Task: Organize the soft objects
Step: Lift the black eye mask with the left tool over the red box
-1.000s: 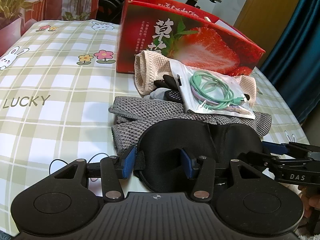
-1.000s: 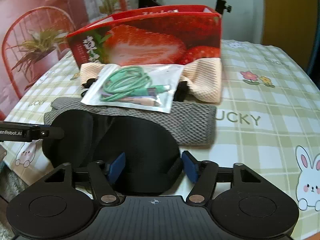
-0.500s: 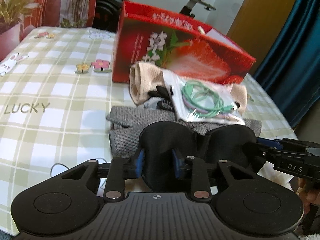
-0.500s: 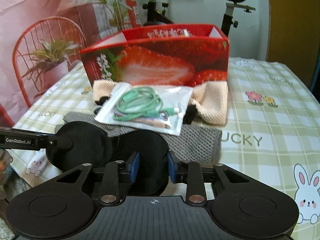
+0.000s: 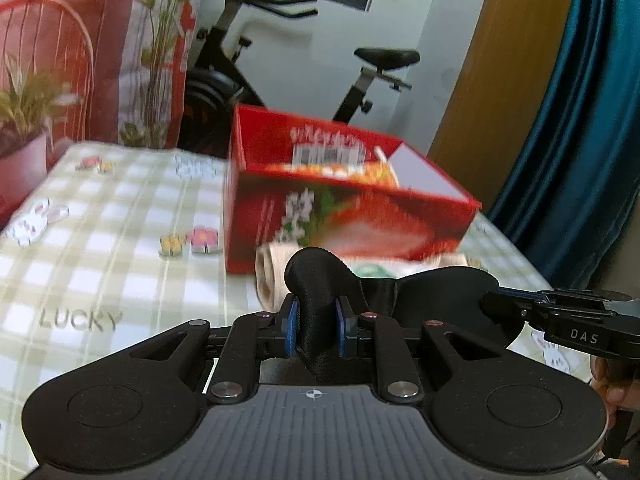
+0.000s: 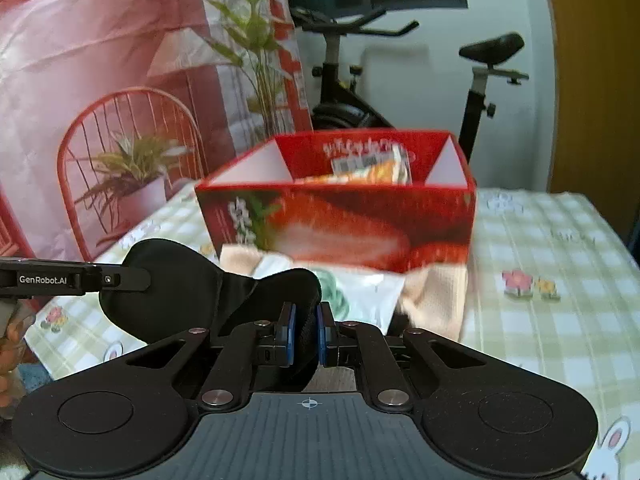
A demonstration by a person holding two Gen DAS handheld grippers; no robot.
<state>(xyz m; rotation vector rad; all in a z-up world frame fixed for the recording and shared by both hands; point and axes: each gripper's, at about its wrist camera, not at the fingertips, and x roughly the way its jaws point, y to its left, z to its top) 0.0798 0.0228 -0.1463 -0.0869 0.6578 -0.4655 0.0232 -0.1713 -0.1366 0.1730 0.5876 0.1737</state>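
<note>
The left gripper (image 5: 316, 326) has just been closing and now pinches one end of a black sleep mask (image 5: 320, 280) between its two blue pads (image 5: 293, 328). The right gripper (image 6: 306, 334) has likewise just been closing and is clamped on the other end of the same sleep mask (image 6: 176, 284), the cloth squeezed thin between its pads (image 6: 291, 334). The one mask is matte black and soft, with two rounded eye cups joined by a narrow creased bridge. It hangs stretched between the two grippers, lifted clear of the table (image 5: 120, 240).

Just beyond it on the checked cloth lies a peach waffle-weave towel (image 6: 436, 296), with one clear plastic bag (image 6: 372, 292) holding a green cable resting on it. Behind these stands one red cardboard box (image 5: 348, 216) printed with a strawberry, its top open and some packets showing inside; motion blur hides what they are. At the lower right of the left view, part of a hand (image 5: 610, 384) grips the right tool's handle. Further back stand one exercise bike (image 6: 404, 80) and one red wire chair (image 6: 132, 152).
</note>
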